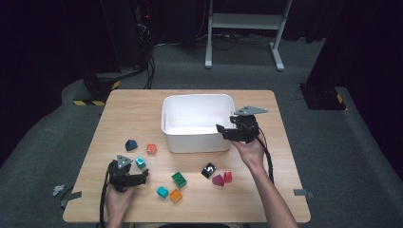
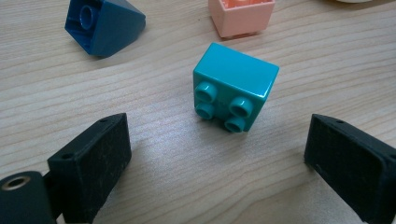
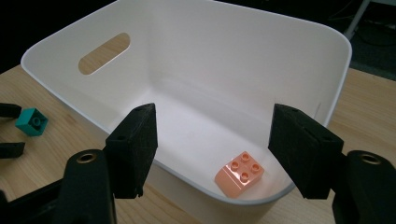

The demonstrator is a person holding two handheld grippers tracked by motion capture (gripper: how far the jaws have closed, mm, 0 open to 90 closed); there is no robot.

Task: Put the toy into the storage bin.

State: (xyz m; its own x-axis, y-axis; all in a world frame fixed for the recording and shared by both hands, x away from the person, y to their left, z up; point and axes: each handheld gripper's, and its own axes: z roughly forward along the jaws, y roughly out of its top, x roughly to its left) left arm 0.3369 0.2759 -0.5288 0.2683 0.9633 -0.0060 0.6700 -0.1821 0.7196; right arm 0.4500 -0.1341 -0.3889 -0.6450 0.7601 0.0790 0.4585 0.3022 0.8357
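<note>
A teal brick [image 2: 236, 88] lies on its side on the wooden table [image 1: 133, 109], studs toward my left gripper [image 2: 219, 154]. That gripper is open, and the brick sits just beyond its fingertips without touching them. In the high view the left gripper [image 1: 141, 173] is at the table's front left, beside the same teal brick [image 1: 140, 162]. My right gripper [image 3: 212, 149] hangs open over the right end of the white bin [image 3: 187, 42], with nothing between its jaws. A peach brick [image 3: 239, 175] lies on the bin's floor below it. Seen from above, the right gripper [image 1: 222, 130] is at the bin's [image 1: 199, 141] right rim.
A dark blue sloped brick [image 1: 131, 145] and an orange brick [image 1: 151, 148] lie just beyond the teal one. Green [image 1: 179, 179], teal [image 1: 162, 192], orange [image 1: 176, 195], black [image 1: 208, 170], magenta [image 1: 218, 180] and red [image 1: 228, 176] bricks are scattered along the front.
</note>
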